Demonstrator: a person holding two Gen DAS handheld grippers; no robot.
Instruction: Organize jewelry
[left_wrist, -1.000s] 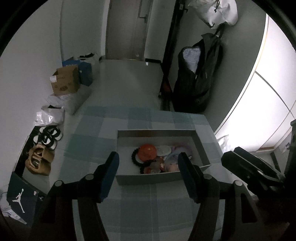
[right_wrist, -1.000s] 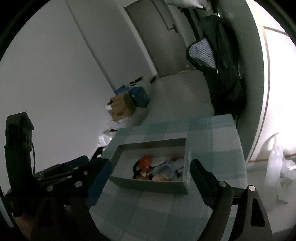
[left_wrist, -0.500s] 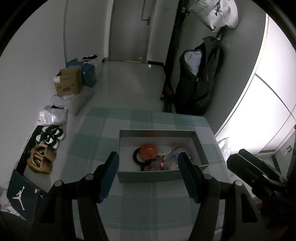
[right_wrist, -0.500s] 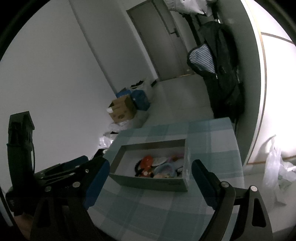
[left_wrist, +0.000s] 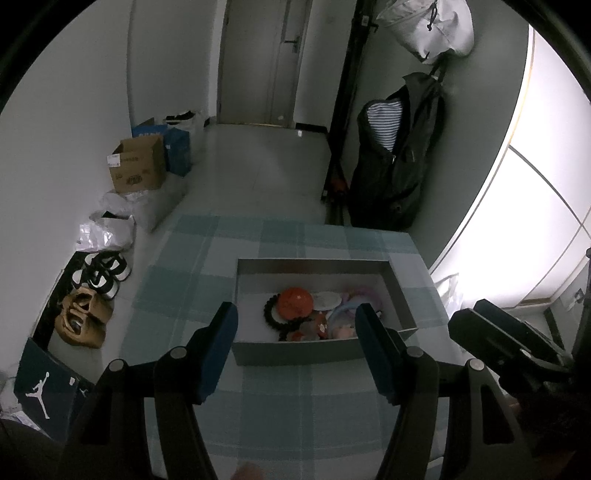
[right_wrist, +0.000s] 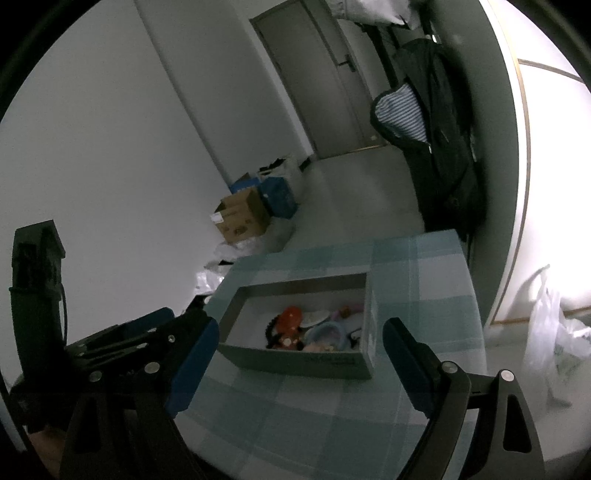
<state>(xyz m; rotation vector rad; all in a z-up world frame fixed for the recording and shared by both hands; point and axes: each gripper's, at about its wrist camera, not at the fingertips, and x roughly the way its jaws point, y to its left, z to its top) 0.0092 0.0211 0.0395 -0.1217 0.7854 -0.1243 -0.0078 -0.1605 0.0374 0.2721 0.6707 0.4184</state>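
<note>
Far left on the floor we've got a bag (left_wrist: 48, 387) with the Jordan Jumpman logo, then a carton (left_wrist: 138, 168) – label unreadable. Left gripper (left_wrist: 295, 325) and right gripper (right_wrist: 301, 341) both gape wide, empty, above the checked table (left_wrist: 295, 406). Jewelry (left_wrist: 295, 310) sits in the box (left_wrist: 295, 352).

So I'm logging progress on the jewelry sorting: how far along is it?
Barely begun. Done: nothing visibly sorted; the black bead bracelet, the orange round piece and the rest lie jumbled in the grey box on the checked tablecloth. In hand: nothing; the left gripper and right gripper hover short of the box, jaws open and empty. Left: all the picking and arranging.
</note>
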